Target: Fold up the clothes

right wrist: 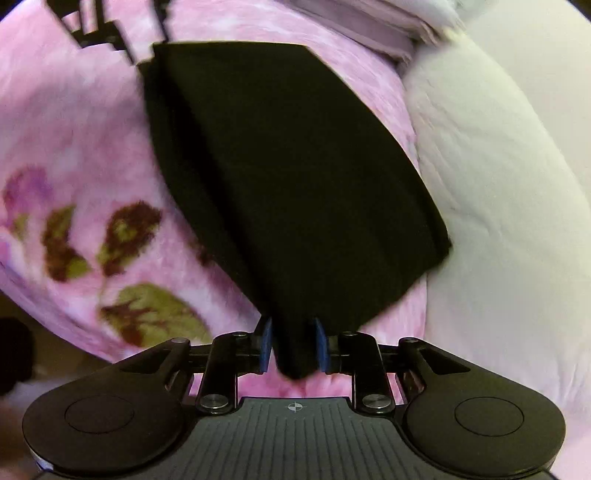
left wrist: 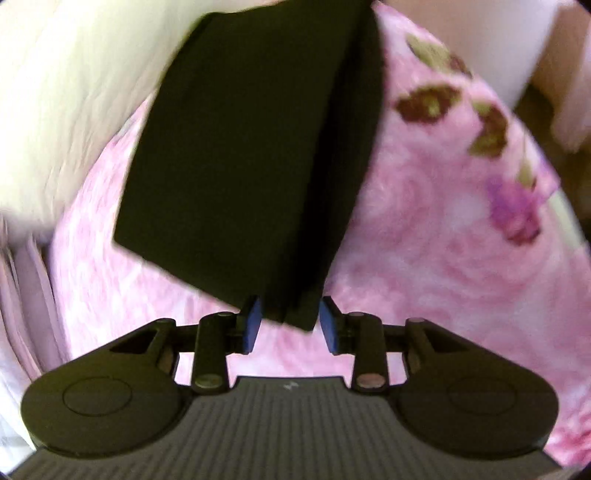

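Observation:
A black folded garment [left wrist: 243,147] hangs over a pink floral blanket [left wrist: 424,240]. In the left wrist view its lower corner sits between the blue pads [left wrist: 252,326], and my left gripper [left wrist: 290,325] is shut on it. Seen from the right wrist, the same black garment [right wrist: 288,177] spreads away from the fingers, and my right gripper [right wrist: 293,349] is shut on a bunched edge of it. The far corner of the cloth reaches the left gripper's dark frame [right wrist: 107,37] at the top left. Both views are blurred by motion.
A cream-white cushion or pillow [left wrist: 62,103] lies beside the blanket [right wrist: 74,129], showing on the right as the white cushion [right wrist: 509,192]. Folded pale pink cloth [right wrist: 362,26] lies at the blanket's far edge. A white and tan object [left wrist: 517,48] stands beyond the blanket.

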The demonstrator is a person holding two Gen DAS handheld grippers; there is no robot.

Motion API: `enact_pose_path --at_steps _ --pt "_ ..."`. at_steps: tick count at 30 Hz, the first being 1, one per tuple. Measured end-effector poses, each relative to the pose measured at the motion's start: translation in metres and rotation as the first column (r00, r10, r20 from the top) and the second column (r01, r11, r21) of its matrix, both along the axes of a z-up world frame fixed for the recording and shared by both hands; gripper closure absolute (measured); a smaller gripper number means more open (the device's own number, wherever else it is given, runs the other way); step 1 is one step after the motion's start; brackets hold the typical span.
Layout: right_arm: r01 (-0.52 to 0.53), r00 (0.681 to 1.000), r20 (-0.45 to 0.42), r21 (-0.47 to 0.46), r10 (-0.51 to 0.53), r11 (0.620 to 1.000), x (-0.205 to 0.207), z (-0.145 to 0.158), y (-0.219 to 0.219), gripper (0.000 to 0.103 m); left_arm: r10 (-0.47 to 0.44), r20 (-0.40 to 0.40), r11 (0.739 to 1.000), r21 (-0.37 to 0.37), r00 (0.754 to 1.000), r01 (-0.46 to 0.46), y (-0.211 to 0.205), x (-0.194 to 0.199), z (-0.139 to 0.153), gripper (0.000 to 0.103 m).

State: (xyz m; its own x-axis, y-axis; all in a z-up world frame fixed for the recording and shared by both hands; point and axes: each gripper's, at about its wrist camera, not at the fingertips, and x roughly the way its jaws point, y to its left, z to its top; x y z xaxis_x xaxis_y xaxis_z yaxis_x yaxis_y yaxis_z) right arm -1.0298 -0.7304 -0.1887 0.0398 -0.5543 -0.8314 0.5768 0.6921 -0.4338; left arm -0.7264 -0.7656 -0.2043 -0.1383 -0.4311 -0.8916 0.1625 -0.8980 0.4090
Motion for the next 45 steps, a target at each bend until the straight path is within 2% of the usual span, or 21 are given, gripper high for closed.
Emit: enact_pose_path --at_steps 2,5,8,13,16,19,22,30,35,37,40,41,42,44,45 --pt "0.077 0.994 0.077 0.053 -0.081 0.996 -0.014 0.020 -0.002 0.079 0.101 -0.042 0.995 0.022 0.994 -0.100 -0.014 0.010 0.019 0.072" --pt "0.215 0.948 0.199 0.179 -0.249 0.960 -0.030 0.042 -0.013 0.079 0.242 -0.095 0.970 0.037 0.966 -0.239 -0.036 0.021 0.043 0.072" --pt "0.287 0.921 0.201 0.228 -0.333 0.930 -0.024 0.050 -0.029 0.079 0.335 -0.133 0.942 0.047 0.933 -0.331 -0.055 0.022 0.058 0.072" --pt "0.397 0.863 0.194 0.308 -0.466 0.864 -0.013 0.063 -0.055 0.079 0.346 -0.186 0.938 0.047 0.920 -0.344 -0.065 0.016 0.069 0.072" --pt "0.427 0.850 0.180 0.316 -0.495 0.847 0.000 0.064 -0.066 0.079 0.355 -0.212 0.935 0.059 0.911 -0.350 -0.067 0.016 0.073 0.072" --pt "0.432 0.852 0.168 0.313 -0.496 0.846 0.013 0.071 -0.067 0.079 0.373 -0.249 0.928 0.085 0.894 -0.363 -0.068 0.020 0.077 0.072" --pt "0.451 0.843 0.163 0.304 -0.512 0.839 0.018 0.070 -0.067 0.079 0.385 -0.270 0.923 0.108 0.882 -0.370 -0.063 0.020 0.070 0.072" --pt "0.461 0.841 0.144 0.313 -0.521 0.830 0.019 0.066 -0.077 0.079 0.411 -0.283 0.912 0.140 0.867 -0.386 -0.080 0.017 0.070 0.072" --pt "0.438 0.846 0.155 0.342 -0.510 0.831 0.008 0.054 -0.096 0.079 0.455 -0.275 0.891 0.151 0.847 -0.429 -0.107 0.000 0.067 0.072" --pt "0.430 0.841 0.176 0.356 -0.512 0.829 0.002 0.050 -0.108 0.079 0.494 -0.276 0.869 0.166 0.824 -0.466 -0.120 -0.005 0.066 0.070" --pt "0.414 0.828 0.245 0.341 -0.505 0.844 -0.011 0.053 -0.131 0.076 0.582 -0.287 0.813 0.219 0.761 -0.540 -0.149 -0.013 0.062 0.062" --pt "0.415 0.819 0.272 0.325 -0.504 0.850 -0.016 0.055 -0.138 0.065 0.615 -0.292 0.789 0.242 0.732 -0.565 -0.160 -0.015 0.060 0.061" --pt "0.422 0.807 0.302 0.305 -0.507 0.854 -0.021 0.058 -0.146 0.050 0.646 -0.297 0.763 0.266 0.703 -0.589 -0.172 -0.016 0.057 0.060" --pt "0.444 0.775 0.355 0.282 -0.522 0.851 -0.032 0.059 -0.164 0.042 0.699 -0.305 0.714 0.326 0.646 -0.619 -0.194 -0.018 0.049 0.060" --pt "0.458 0.756 0.379 0.277 -0.534 0.845 -0.038 0.058 -0.173 0.041 0.725 -0.307 0.689 0.356 0.617 -0.632 -0.206 -0.019 0.045 0.060"
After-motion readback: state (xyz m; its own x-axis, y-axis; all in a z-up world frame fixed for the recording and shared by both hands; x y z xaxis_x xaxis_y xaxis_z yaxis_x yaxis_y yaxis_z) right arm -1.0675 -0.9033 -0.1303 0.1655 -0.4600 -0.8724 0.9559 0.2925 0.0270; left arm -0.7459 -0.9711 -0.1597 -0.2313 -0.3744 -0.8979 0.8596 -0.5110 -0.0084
